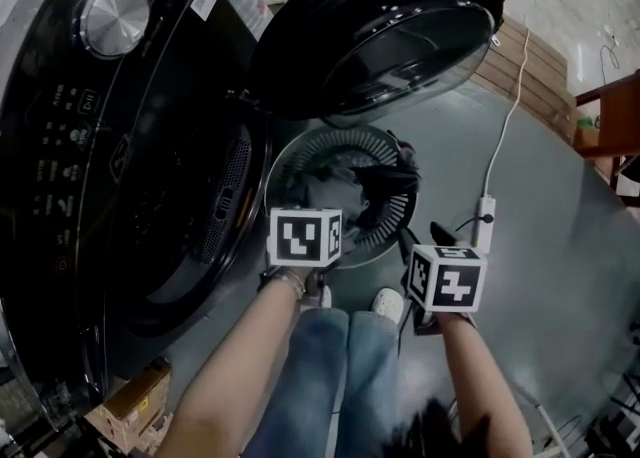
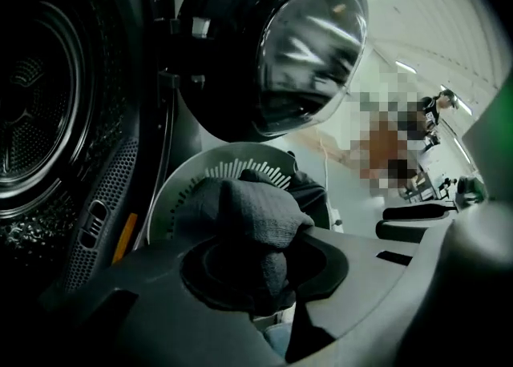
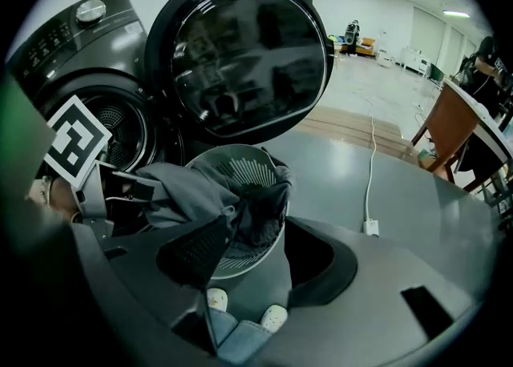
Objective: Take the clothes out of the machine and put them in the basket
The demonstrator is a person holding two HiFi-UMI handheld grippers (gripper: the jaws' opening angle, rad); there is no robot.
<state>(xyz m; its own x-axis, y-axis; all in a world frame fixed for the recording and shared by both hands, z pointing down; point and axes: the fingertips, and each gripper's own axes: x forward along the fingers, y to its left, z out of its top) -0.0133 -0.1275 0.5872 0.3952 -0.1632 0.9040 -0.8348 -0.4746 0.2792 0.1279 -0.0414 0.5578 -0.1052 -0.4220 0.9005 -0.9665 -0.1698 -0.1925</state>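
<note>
The round white slotted basket (image 1: 275, 171) stands on the floor before the black machine (image 1: 120, 146), whose door (image 1: 390, 26) is swung open above it. Dark clothes (image 1: 385, 181) lie in the basket and hang over its rim. My left gripper (image 2: 256, 255) is shut on a dark grey garment (image 2: 248, 209), held just over the basket's near edge. That garment (image 3: 172, 189) stretches from the left gripper (image 3: 80, 177) toward the basket (image 3: 244, 171). My right gripper (image 3: 256, 253) stands open over the basket's near right side; only floor and shoes show between its jaws.
The drum opening (image 2: 32, 117) is at the left, dark inside. A white power strip (image 1: 486, 216) with its cable lies on the grey floor right of the basket. The person's shoes (image 1: 388, 303) stand just behind the basket. A cardboard box (image 1: 135, 401) sits at lower left, a wooden table (image 1: 615, 116) at far right.
</note>
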